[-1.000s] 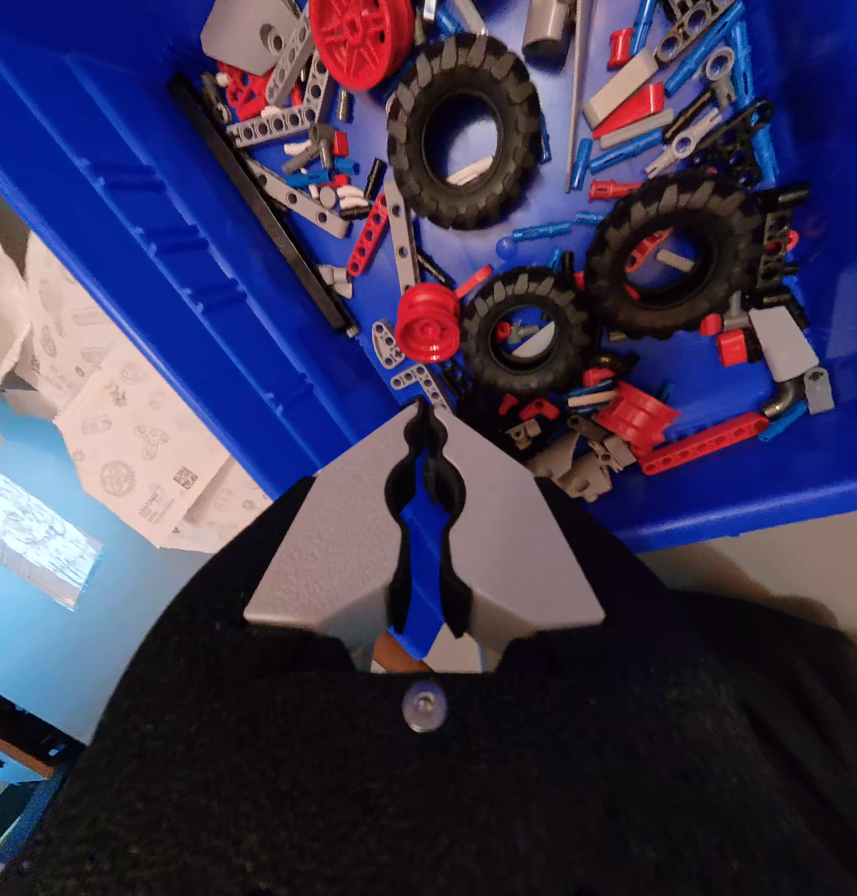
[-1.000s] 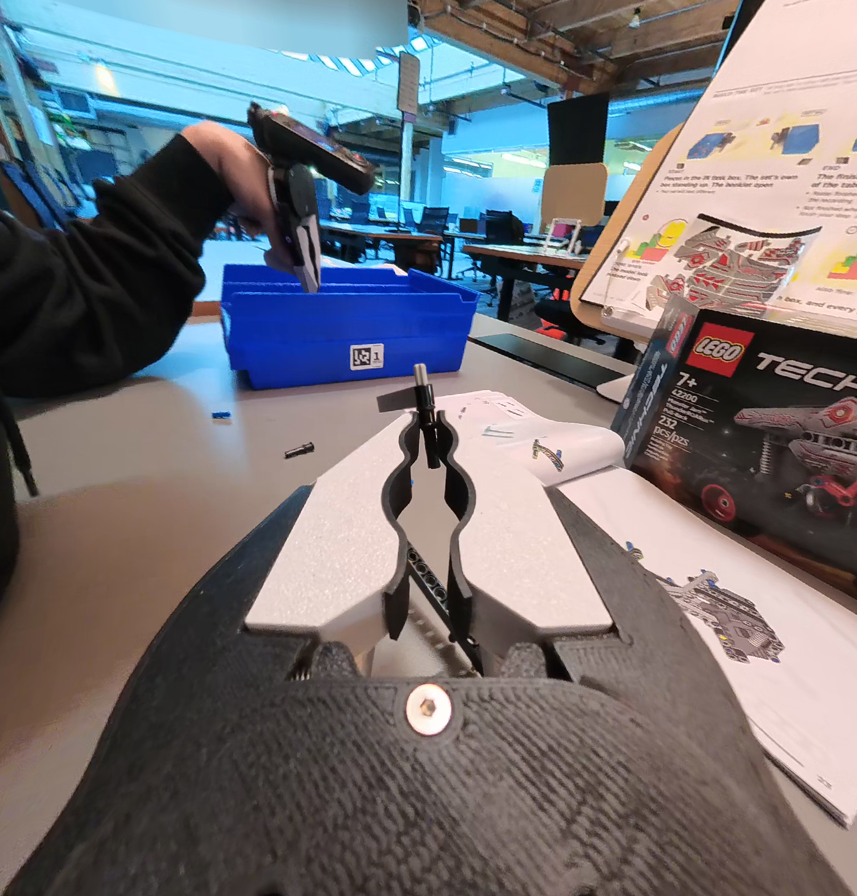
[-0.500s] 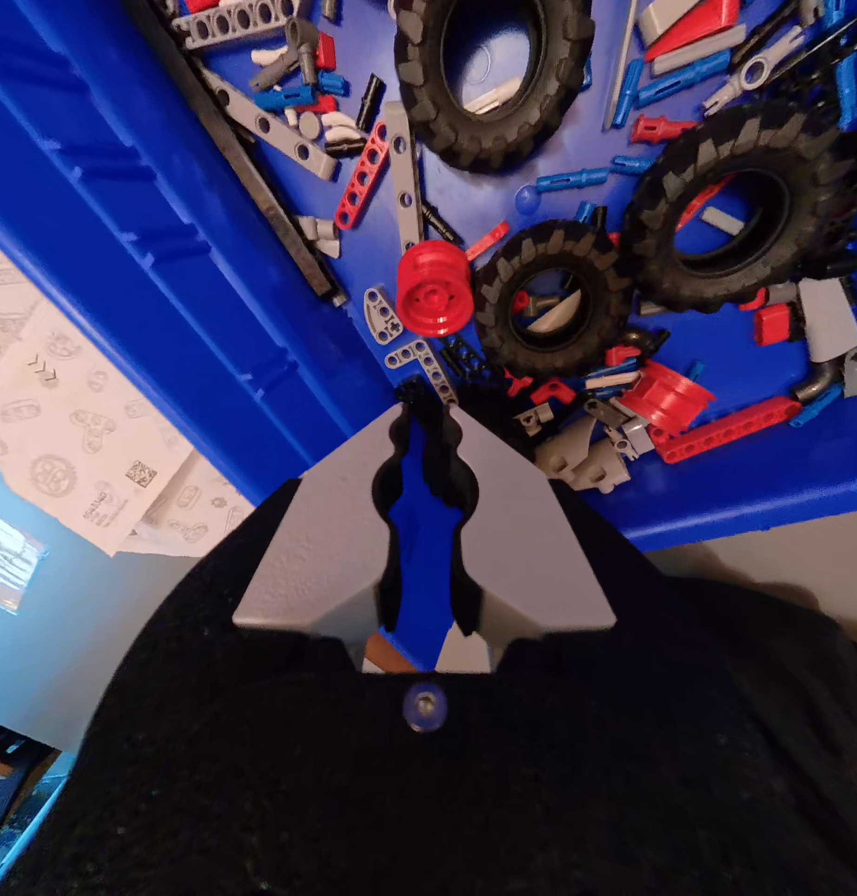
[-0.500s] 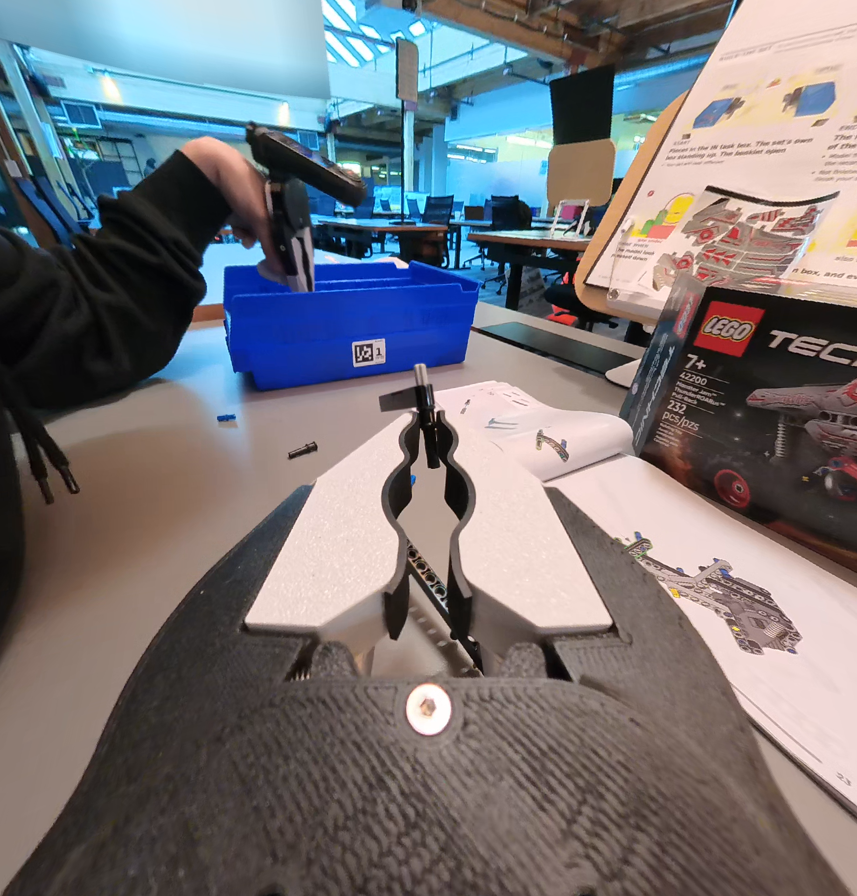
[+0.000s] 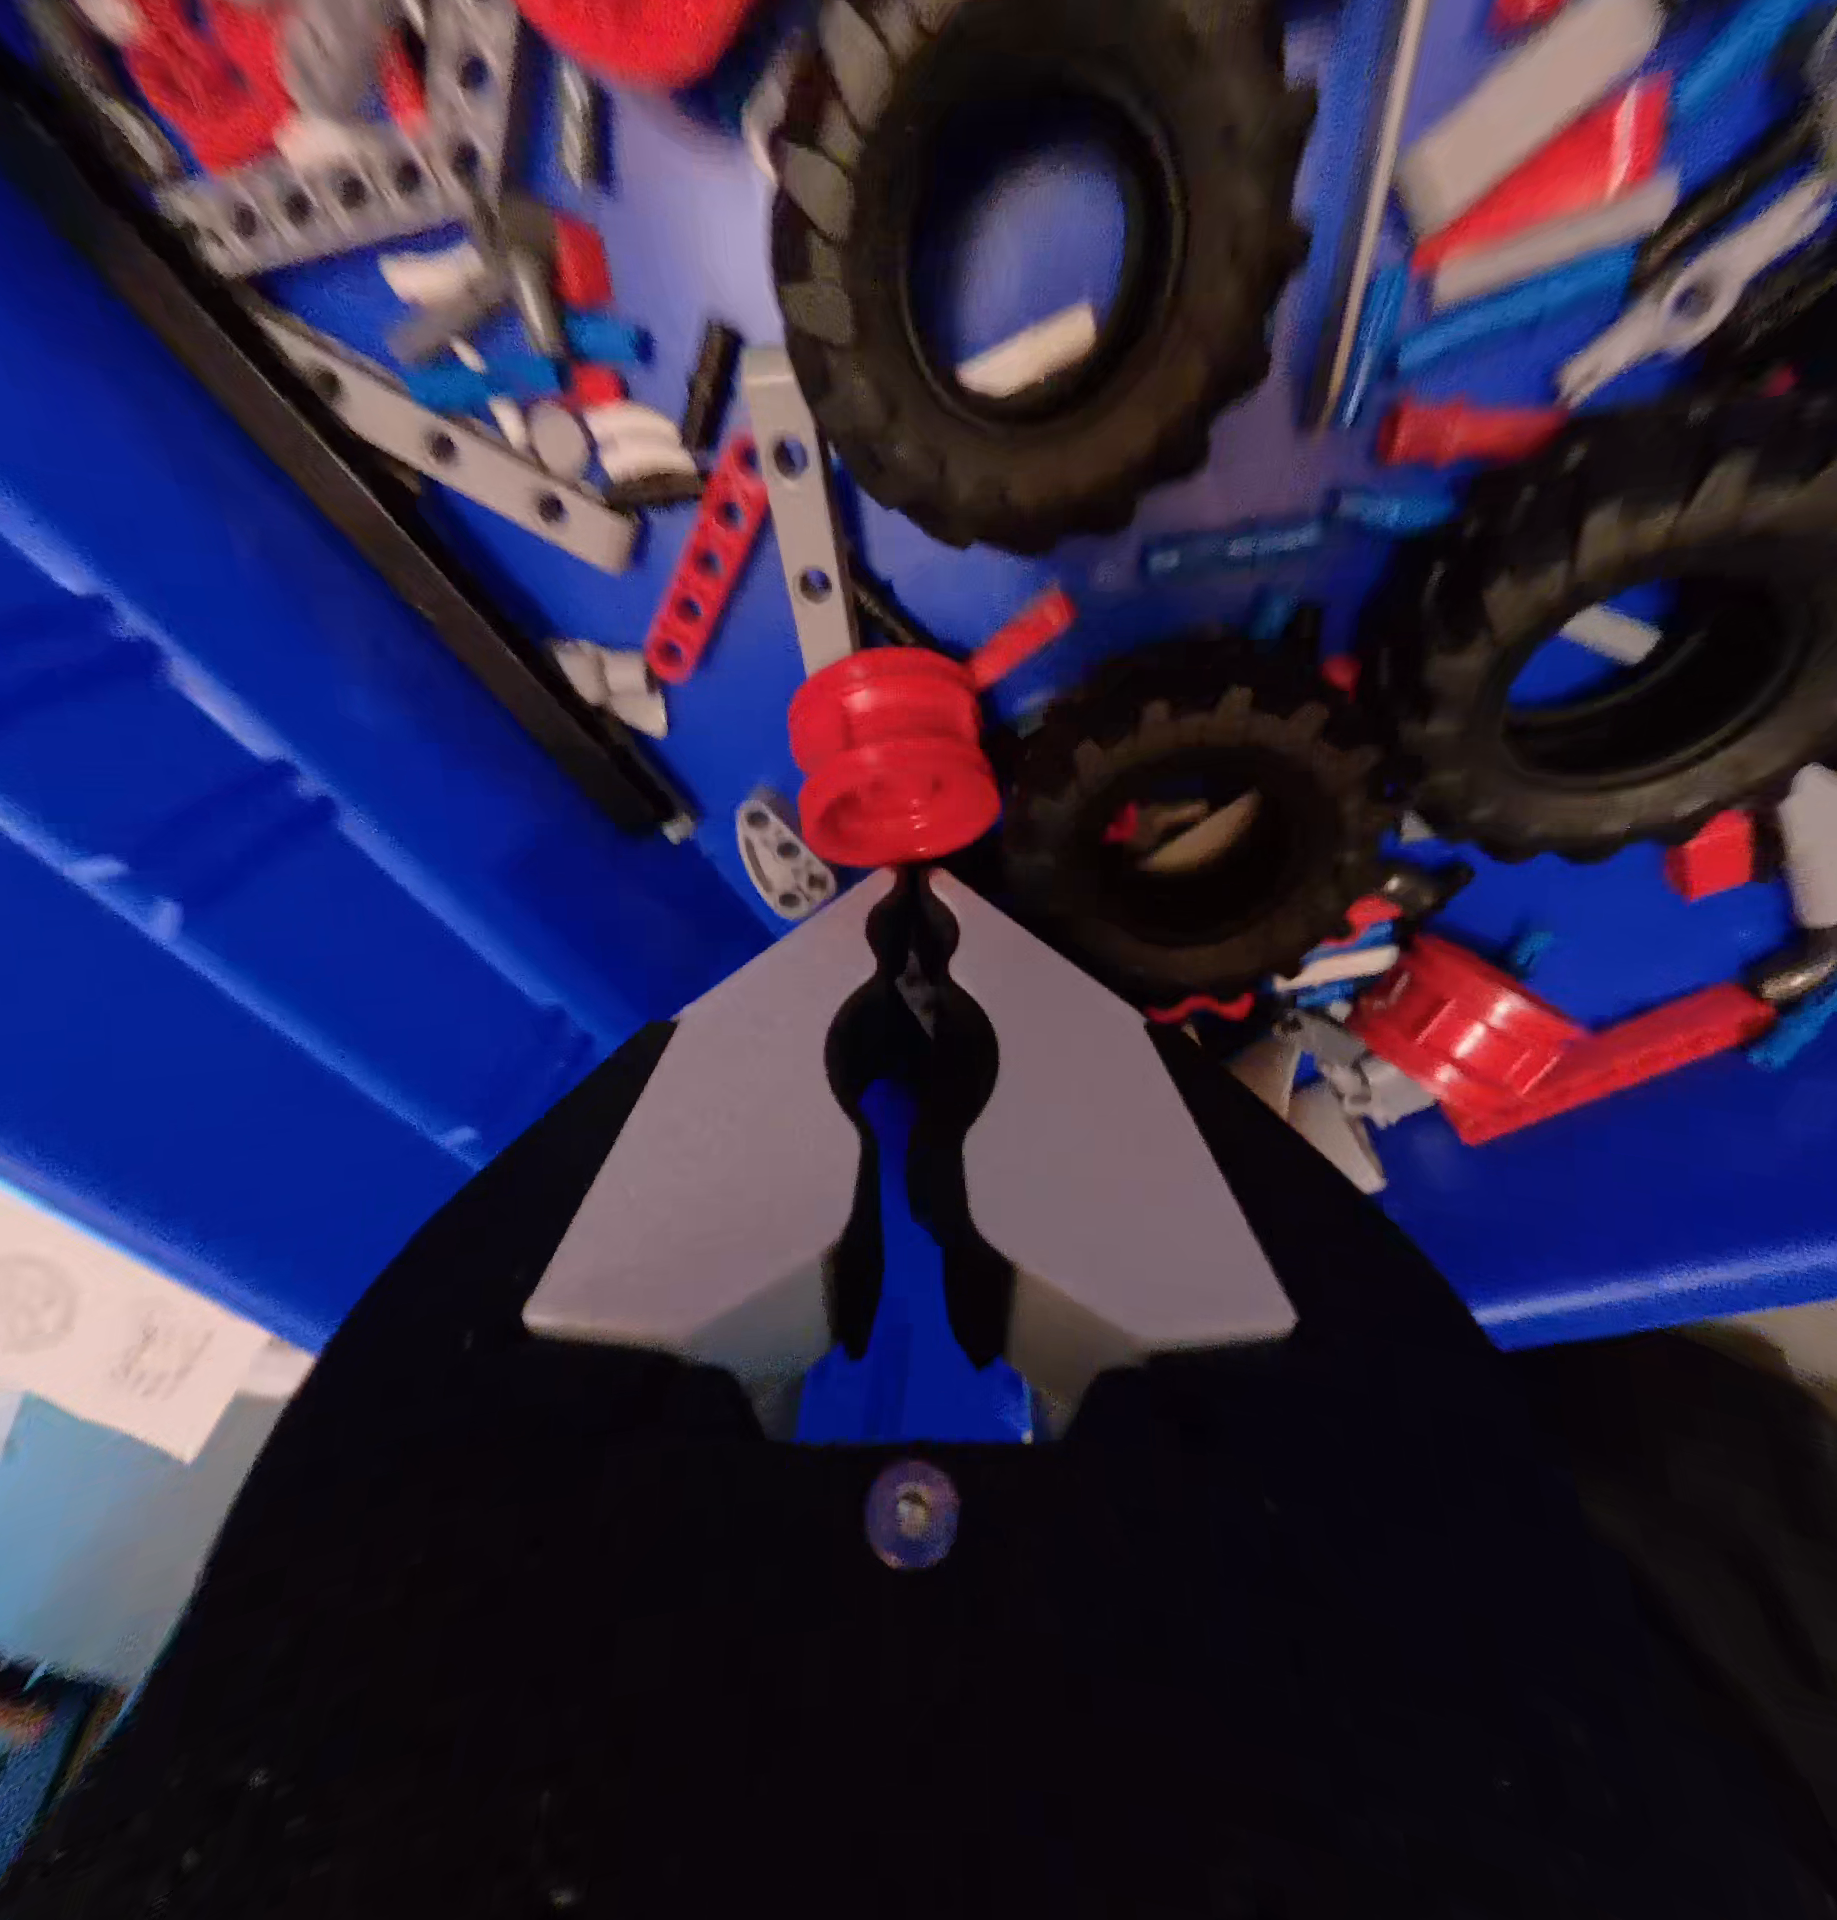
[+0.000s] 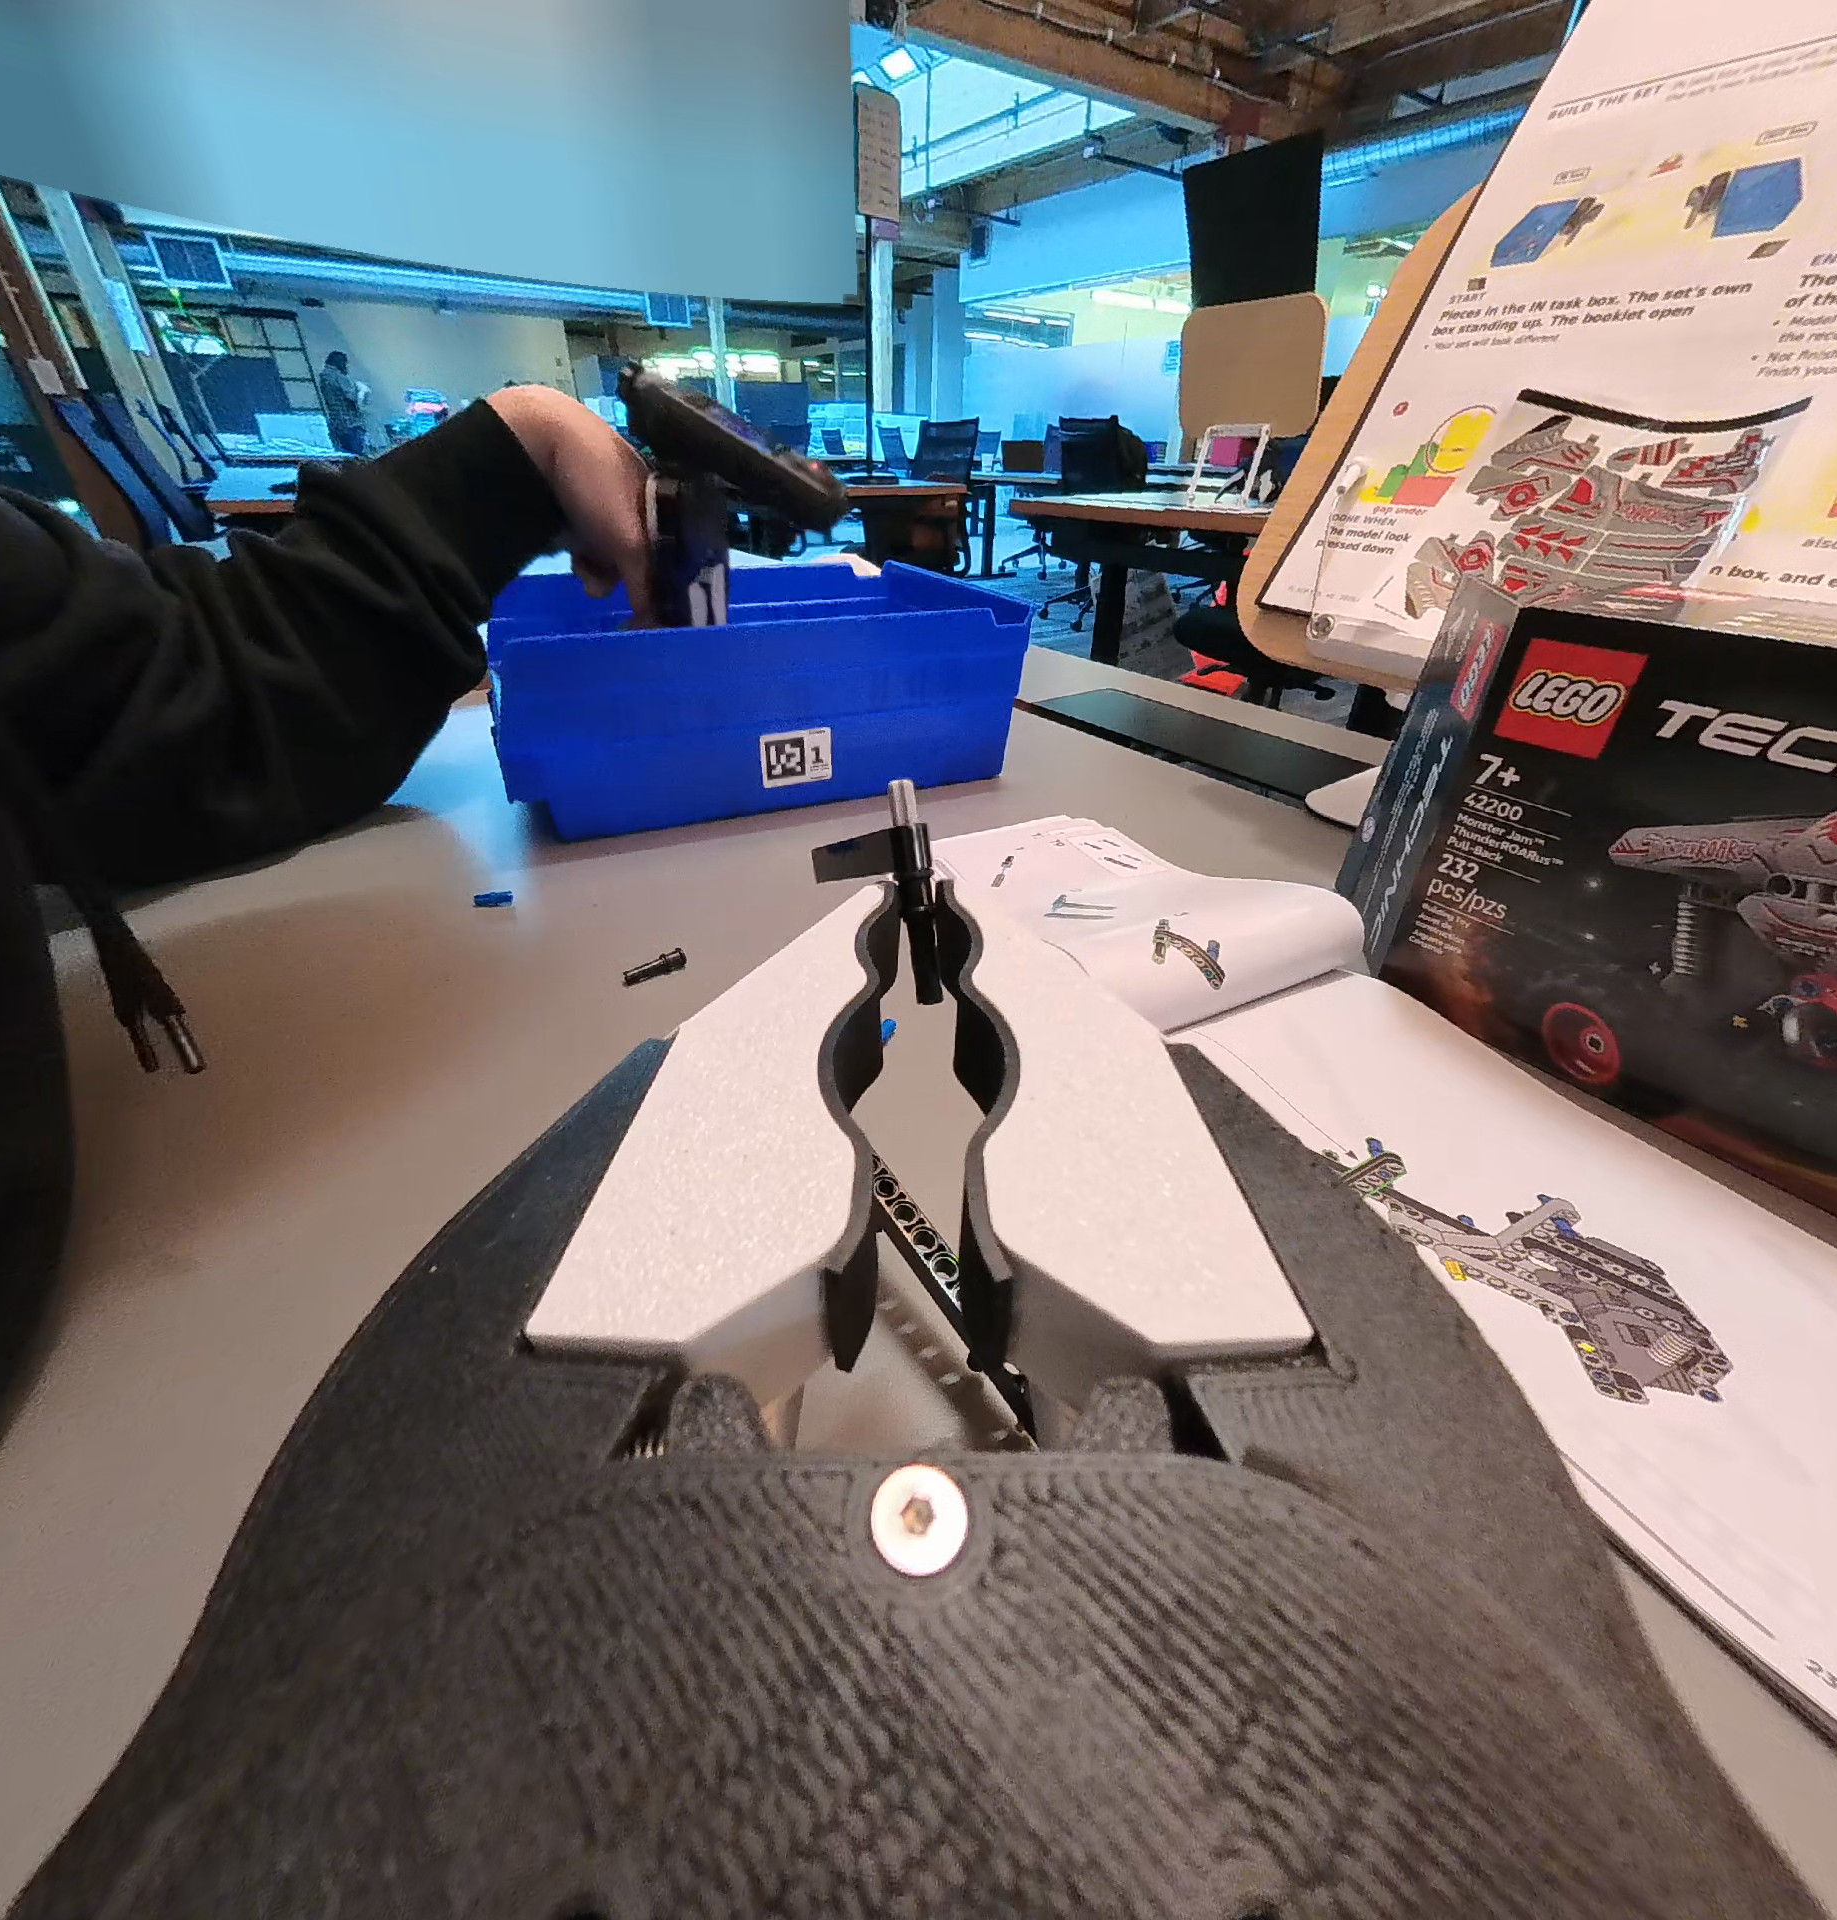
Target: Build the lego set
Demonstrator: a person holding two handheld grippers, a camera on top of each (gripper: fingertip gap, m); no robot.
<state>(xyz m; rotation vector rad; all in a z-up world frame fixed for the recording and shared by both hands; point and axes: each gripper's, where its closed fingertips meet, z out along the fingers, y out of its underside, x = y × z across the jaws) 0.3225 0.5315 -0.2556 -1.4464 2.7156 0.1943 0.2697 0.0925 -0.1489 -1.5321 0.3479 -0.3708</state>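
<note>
Counter (image 6: 301,1091) carries the blue bin (image 6: 685,717) of loose parts at the far left. Left gripper (image 5: 912,883) reaches down inside it, jaws nearly together just short of a red wheel hub (image 5: 893,774); whether they pinch anything is unclear. Right gripper (image 6: 919,914) waits nearer, clamped on a black pin assembly (image 6: 909,883). Parts-fetching seems under way; next, a clean grip on one piece.

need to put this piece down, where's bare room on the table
The grey table is bare between the blue bin, the dark sleeve and the right gripper, save a black pin. Right is crowded: booklet, box.
</note>
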